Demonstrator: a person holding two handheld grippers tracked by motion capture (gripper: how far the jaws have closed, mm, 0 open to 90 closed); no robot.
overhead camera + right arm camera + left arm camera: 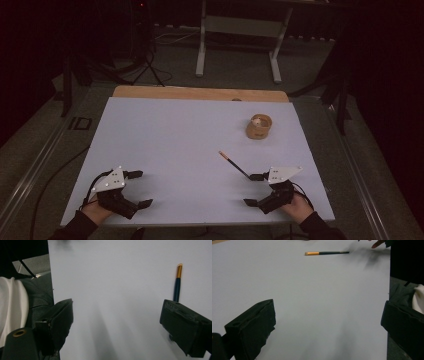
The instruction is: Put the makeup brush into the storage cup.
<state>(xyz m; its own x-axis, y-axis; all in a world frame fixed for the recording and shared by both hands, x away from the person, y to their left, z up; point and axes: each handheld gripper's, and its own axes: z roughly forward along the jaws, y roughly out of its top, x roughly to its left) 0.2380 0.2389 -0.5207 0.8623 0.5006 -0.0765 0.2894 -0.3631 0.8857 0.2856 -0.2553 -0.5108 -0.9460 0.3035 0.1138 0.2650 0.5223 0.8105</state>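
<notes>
A thin dark pencil-like stick [234, 164] with a gold end lies slanted on the pale sheet [175, 145], right of the middle. My right gripper [253, 189] rests open near the front right edge, nothing between its jaws. In the right gripper view [120, 325] the stick [177, 282] runs down behind the right-hand jaw, outside the gap. My left gripper [141, 189] lies open at the front left, with nothing in it. The left gripper view [327, 327] shows bare sheet between its jaws and the stick [327, 252] far ahead.
A round wooden cup [259, 126] with something pale inside stands at the back right of the sheet. A strip of wooden tabletop [200, 93] shows along the far edge. Beyond it stand a metal frame [239, 30] and cables on the floor.
</notes>
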